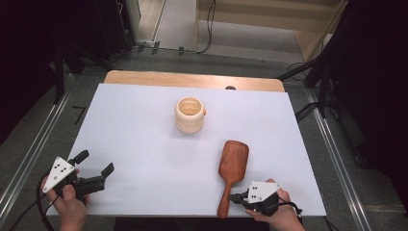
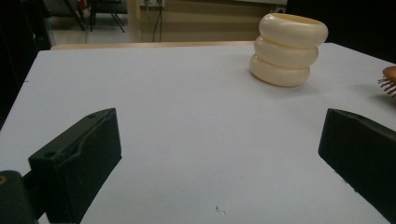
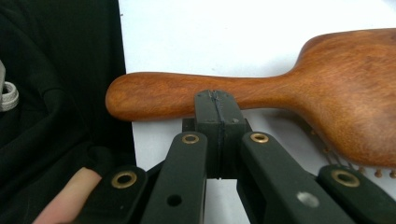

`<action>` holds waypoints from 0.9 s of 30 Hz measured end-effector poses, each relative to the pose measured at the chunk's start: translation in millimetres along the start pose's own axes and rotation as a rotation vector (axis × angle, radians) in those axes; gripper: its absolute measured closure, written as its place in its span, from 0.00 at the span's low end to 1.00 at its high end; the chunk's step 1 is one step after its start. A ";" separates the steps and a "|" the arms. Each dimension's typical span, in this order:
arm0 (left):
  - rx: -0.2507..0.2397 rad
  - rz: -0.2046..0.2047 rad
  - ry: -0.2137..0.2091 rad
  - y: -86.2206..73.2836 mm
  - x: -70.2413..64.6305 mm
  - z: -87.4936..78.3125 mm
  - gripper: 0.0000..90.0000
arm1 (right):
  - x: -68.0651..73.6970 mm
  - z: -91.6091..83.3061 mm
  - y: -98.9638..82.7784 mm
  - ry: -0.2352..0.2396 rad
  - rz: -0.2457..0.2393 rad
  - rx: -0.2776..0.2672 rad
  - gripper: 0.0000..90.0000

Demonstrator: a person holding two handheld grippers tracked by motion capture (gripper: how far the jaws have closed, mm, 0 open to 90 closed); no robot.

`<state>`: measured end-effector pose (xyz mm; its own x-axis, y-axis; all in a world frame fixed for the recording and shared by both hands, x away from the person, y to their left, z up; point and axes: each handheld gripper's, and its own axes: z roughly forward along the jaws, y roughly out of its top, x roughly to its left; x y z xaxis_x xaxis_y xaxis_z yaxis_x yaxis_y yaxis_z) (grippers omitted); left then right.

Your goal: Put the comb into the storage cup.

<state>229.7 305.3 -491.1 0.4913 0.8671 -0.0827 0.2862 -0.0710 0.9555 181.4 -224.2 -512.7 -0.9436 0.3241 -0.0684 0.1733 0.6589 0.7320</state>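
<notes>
A brown wooden hairbrush (image 1: 233,163) lies bristles down on the white table (image 1: 144,125), its handle pointing at the near edge. My right gripper (image 1: 234,197) is shut with nothing between its jaws. In the right gripper view its tips (image 3: 215,100) rest against the side of the brush handle (image 3: 168,93). A cream ribbed cup (image 1: 189,114) stands upright in the middle of the far half. My left gripper (image 1: 96,162) sits open at the near left, low over the table. In the left gripper view its jaws (image 2: 219,140) stand wide apart, facing the cup (image 2: 287,49), with the brush bristles (image 2: 390,81) at the right edge.
A bare wooden strip (image 1: 192,79) runs along the table's far edge. Metal rails and cables lie on the floor on both sides. A person's dark clothing (image 3: 56,116) is close behind the brush handle at the near edge.
</notes>
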 end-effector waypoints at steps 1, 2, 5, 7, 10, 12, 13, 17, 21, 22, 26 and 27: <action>0.000 0.000 0.000 0.0 0.0 0.0 0.00 | 0.4 0.7 0.2 0.000 0.004 0.001 0.98; 0.000 0.000 0.000 0.0 -0.1 0.1 0.00 | 0.4 1.3 0.2 -0.001 0.001 0.001 0.98; 0.000 0.001 -0.001 0.0 0.0 0.2 0.00 | 0.2 2.7 1.2 0.001 0.002 0.002 0.98; 0.000 0.001 0.000 0.0 -0.1 0.3 0.00 | 0.6 4.1 2.5 -0.005 0.004 0.003 0.98; 0.001 0.003 0.000 0.0 -0.4 0.5 0.00 | 0.7 6.6 4.8 -0.005 0.003 0.001 0.98; 0.003 0.004 0.001 0.0 -0.8 0.7 0.00 | 1.2 8.8 6.5 -0.007 0.004 -0.003 0.98; 0.003 0.005 0.000 0.1 -0.9 0.8 0.00 | 1.4 9.8 7.3 -0.008 0.007 -0.003 0.98; 0.004 0.008 0.002 0.1 -1.1 1.0 0.00 | 1.4 14.0 10.9 -0.019 0.012 -0.007 0.98; 0.006 0.009 0.000 0.1 -1.4 1.4 0.00 | 2.0 17.9 14.7 -0.027 0.015 -0.009 0.98; 0.006 0.009 0.000 0.1 -1.4 1.5 0.00 | 2.1 19.0 15.5 -0.032 0.015 -0.012 0.98; 0.006 0.012 -0.002 0.2 -1.2 1.7 0.00 | 2.6 22.0 18.6 -0.057 0.024 -0.012 0.98; 0.007 0.013 -0.002 0.2 -1.2 1.7 0.00 | 2.3 22.8 19.6 -0.068 0.025 -0.016 0.98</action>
<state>230.5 303.4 -491.3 0.4965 0.8651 -0.0711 0.2856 -0.0855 0.9545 189.0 -195.0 -514.0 -0.9174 0.3863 -0.0958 0.1916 0.6395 0.7446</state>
